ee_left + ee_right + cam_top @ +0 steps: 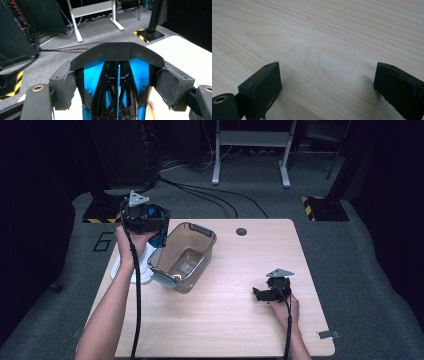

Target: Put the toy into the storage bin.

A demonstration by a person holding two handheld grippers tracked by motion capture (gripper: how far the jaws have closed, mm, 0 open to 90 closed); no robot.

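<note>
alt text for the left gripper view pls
The left gripper is closed on a blue and black tool, its padded jaws pressing both sides, seen end-on. Behind lie grey carpet, floor cables, a white desk frame and a corner of the wooden table.

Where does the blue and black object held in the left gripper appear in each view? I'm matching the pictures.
High view: blue and black object upper left, by the clear bin.
Left gripper view: bottom centre, clamped between the jaws.
Right gripper view: not in it.
Shared landmark: the light wooden table.
</note>
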